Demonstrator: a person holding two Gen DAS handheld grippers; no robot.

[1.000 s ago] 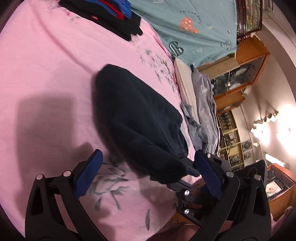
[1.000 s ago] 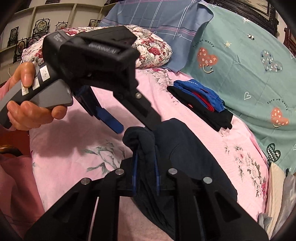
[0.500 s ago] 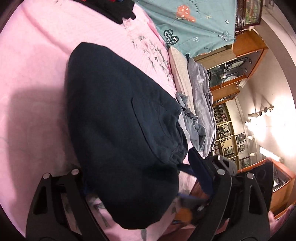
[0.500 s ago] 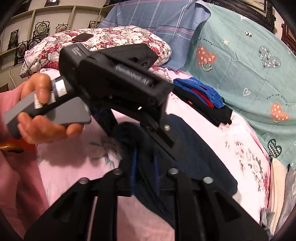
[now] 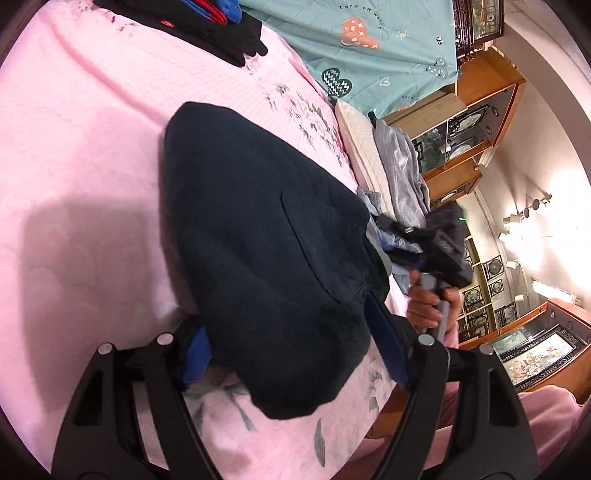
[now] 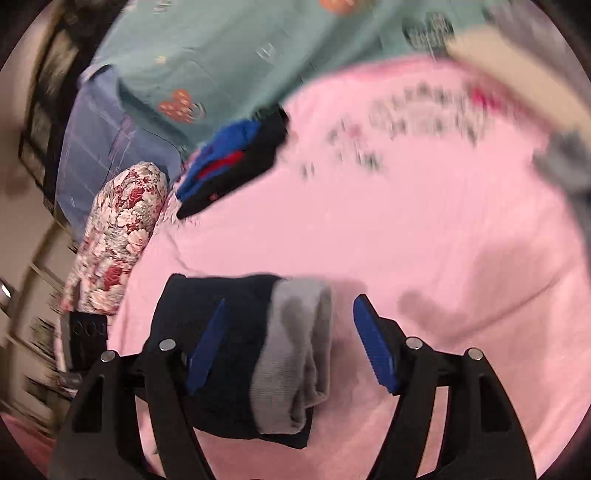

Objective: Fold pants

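Note:
The dark navy pants (image 5: pixel 258 236) lie folded on the pink bedsheet (image 5: pixel 74 155), back pocket up. My left gripper (image 5: pixel 295 354) is open, its blue pads on either side of the near end of the pants. In the right wrist view the pants (image 6: pixel 236 354) show a grey inner band (image 6: pixel 299 354) between the pads. My right gripper (image 6: pixel 291 343) is open around that end, the fabric lying loose between the fingers. The right gripper also shows in the left wrist view (image 5: pixel 436 254), held by a hand beyond the bed edge.
A stack of folded black, blue and red clothes (image 5: pixel 207 22) lies at the far side of the bed, also in the right wrist view (image 6: pixel 236 162). A floral pillow (image 6: pixel 122 221), a teal quilt (image 5: pixel 369 48), grey clothes (image 5: pixel 399 173) and wooden cabinets (image 5: pixel 472 122) surround the bed.
My right gripper has opened and let go of the pants, then swung to a new angle. My left gripper has come forward so that the pants' end sits between its open fingers.

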